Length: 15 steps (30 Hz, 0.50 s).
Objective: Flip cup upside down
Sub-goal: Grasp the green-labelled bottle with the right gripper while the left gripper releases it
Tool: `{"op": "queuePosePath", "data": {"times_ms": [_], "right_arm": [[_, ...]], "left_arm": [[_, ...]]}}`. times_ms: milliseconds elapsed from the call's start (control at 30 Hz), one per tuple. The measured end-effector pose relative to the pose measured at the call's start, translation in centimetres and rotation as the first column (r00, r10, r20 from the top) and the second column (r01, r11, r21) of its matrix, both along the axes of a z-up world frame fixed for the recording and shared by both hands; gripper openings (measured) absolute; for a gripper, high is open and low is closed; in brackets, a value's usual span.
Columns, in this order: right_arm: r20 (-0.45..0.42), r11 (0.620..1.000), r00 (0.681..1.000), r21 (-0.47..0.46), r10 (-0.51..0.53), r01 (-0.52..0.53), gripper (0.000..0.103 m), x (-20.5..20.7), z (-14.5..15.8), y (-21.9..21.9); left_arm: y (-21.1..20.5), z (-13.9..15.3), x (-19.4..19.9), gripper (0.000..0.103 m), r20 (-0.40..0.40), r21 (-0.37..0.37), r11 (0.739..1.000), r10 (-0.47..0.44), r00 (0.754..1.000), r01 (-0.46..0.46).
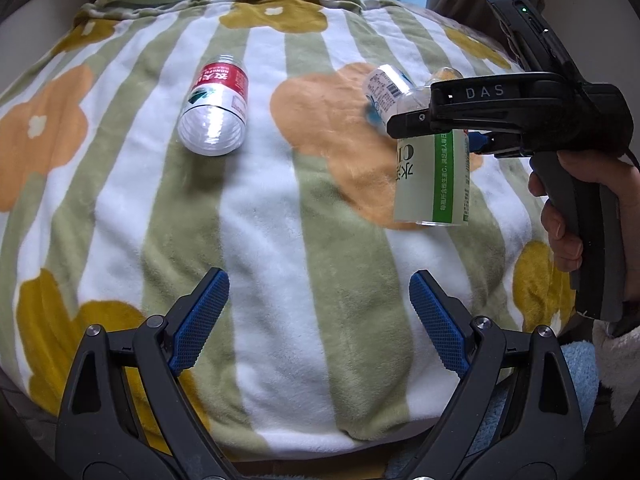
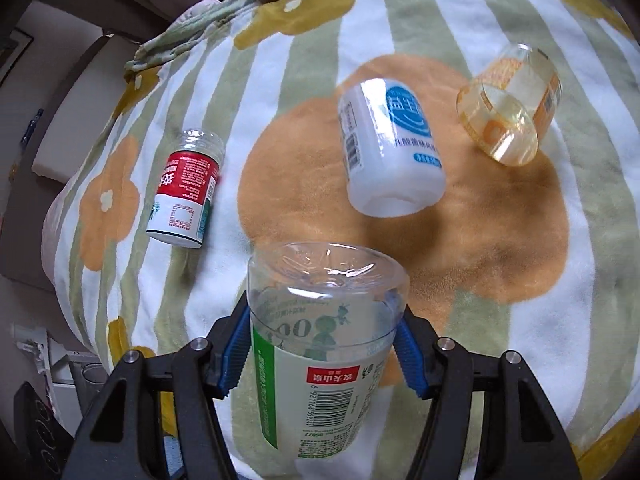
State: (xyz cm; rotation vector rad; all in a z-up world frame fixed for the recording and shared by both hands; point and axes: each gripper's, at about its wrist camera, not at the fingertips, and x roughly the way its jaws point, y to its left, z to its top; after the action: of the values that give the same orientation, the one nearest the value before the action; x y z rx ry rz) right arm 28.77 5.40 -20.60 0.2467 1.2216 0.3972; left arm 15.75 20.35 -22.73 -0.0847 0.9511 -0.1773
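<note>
My right gripper (image 2: pixel 322 344) is shut on a clear cup with a green and white label (image 2: pixel 316 356), made from a cut bottle. The cup's closed bottom faces up and away; its open rim points down. In the left wrist view the same cup (image 1: pixel 434 180) hangs upside down from the right gripper (image 1: pixel 430 120), its rim just above the flowered blanket (image 1: pixel 280 220). My left gripper (image 1: pixel 319 312) is open and empty, low over the blanket's near side.
Three other cut-bottle cups lie on their sides on the blanket: a red-label one (image 2: pixel 184 190) at left, a white and blue one (image 2: pixel 390 152) in the middle, an amber one (image 2: pixel 510 106) at right. The red-label cup (image 1: pixel 216 108) also shows in the left wrist view.
</note>
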Motion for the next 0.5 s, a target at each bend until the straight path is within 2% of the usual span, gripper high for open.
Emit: {"op": "queuePosePath", "data": {"times_ms": [100, 233, 367, 500], "right_arm": [[0.209, 0.998, 0.977, -0.061, 0.046, -0.034, 0.059, -1.6, 1.1, 1.2], [0.422, 0.99, 0.903, -0.14, 0.084, -0.027, 0.059, -3.4, 1.1, 2.3], [0.505, 0.979, 0.854, -0.2, 0.128, -0.028, 0.059, -5.0, -0.2, 3.6], [0.529, 0.972, 0.832, -0.232, 0.166, -0.046, 0.059, -6.6, -0.9, 3.6]], "left_arm": [[0.5, 0.0, 0.0, 0.091, 0.001, -0.006, 1.0, 0.021, 1.0, -0.021], [0.5, -0.1, 0.1, 0.091, -0.014, -0.01, 1.0, 0.02, 1.0, -0.02], [0.3, -0.1, 0.1, 0.091, -0.017, 0.004, 1.0, 0.016, 1.0, -0.016], [0.2, -0.2, 0.2, 0.091, -0.038, -0.022, 1.0, 0.003, 0.999, -0.004]]}}
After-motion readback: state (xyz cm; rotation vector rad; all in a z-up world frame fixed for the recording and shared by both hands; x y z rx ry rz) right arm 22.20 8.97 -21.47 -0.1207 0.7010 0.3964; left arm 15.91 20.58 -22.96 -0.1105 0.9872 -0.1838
